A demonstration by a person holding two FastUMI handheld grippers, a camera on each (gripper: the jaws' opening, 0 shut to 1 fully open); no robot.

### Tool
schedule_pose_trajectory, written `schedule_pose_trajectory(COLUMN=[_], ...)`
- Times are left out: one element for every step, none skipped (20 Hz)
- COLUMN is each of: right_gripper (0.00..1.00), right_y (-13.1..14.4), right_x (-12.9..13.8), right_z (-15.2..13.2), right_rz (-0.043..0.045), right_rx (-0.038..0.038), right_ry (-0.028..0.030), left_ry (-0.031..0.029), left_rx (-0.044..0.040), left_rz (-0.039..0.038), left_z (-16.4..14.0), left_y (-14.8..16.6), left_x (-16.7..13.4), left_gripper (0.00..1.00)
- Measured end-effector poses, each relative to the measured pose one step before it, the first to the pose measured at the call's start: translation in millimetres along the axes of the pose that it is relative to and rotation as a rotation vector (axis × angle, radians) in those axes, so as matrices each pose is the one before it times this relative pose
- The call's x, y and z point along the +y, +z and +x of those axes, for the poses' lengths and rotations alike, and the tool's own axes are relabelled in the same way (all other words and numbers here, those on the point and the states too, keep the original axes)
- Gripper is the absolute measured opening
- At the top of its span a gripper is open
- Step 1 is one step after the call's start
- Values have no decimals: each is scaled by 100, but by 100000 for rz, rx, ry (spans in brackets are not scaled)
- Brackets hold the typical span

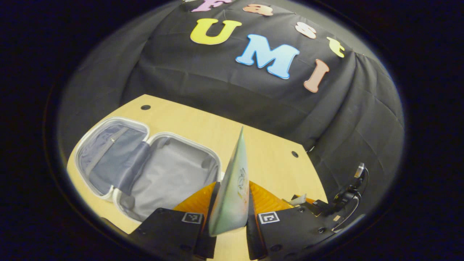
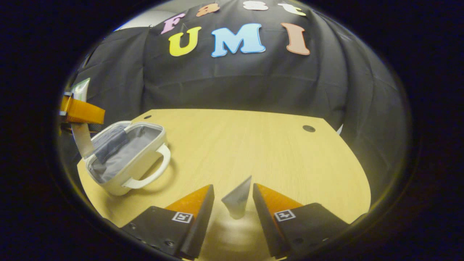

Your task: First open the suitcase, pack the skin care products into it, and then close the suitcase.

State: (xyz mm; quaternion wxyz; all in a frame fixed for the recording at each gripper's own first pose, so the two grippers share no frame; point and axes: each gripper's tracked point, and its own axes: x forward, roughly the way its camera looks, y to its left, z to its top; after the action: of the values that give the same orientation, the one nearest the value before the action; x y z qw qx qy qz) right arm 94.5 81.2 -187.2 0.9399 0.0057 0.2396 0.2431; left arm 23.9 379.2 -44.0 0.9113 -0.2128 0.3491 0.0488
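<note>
In the left gripper view, the left gripper (image 1: 231, 214) is clenched on a pale green skin care tube (image 1: 232, 192), both fingers pressing its flat sides, the crimped end pointing up and away. The small white suitcase (image 1: 145, 166) lies wide open on the wooden table (image 1: 275, 159), just left of the tube, its grey lining bare. In the right gripper view, the right gripper (image 2: 232, 206) stands released, fingers apart around a small grey-white tube (image 2: 237, 201) standing on the table, neither finger touching it. The suitcase (image 2: 125, 159) sits far left.
</note>
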Motion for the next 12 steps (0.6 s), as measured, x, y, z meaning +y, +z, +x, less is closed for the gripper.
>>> schedule_pose_trajectory(right_gripper=[52, 38, 24, 22, 19, 18, 18, 17, 18, 18, 18, 18], right_y=[42, -218, -36, -146, 256, 191, 129, -130, -130, -323, -116, -115], right_x=[-349, -149, 384, 196, 662, 1357, 1629, 1506, 1668, 1654, 1750, 1462], right_z=[-267, -92, -482, -442, -965, -1344, -1293, -1158, -1094, -909, -874, -733], right_rz=[1333, 1946, 2032, 2170, 2276, 3085, 3271, 2975, 2233, 1581, 1191, 1026], right_rx=[852, 966, 978, 426, -270, -740, -556, -186, 423, 60, 192, -79], right_ry=[-1526, -588, 48, -1052, -367, 527, 1412, 945, 769, 468, 469, 171], left_ry=[2763, 1625, 1836, 1555, 1258, 846, 889, 733, 1268, -937, -1318, -2038], left_rx=[3672, 4925, 4329, 4724, 4887, 5025, 4631, 5447, 2671, 2796, 1122, 566], left_rz=[377, 994, 1156, 1638, 2270, 2475, 2077, 2294, 1434, 1567, 396, -153], left_z=[403, 637, 797, 1306, 1196, 1206, 1278, 1090, 961, 1009, 820, 595], left_y=[-85, -330, -489, -413, -374, -646, -571, -697, -275, -433, -81, -187], left_x=[1677, 1497, 1463, 1488, 1246, 1172, 1139, 1008, 893, 418, 312, 186], left_gripper=[42, 41, 41, 45, 42, 42, 42, 42, 42, 43, 47, 46])
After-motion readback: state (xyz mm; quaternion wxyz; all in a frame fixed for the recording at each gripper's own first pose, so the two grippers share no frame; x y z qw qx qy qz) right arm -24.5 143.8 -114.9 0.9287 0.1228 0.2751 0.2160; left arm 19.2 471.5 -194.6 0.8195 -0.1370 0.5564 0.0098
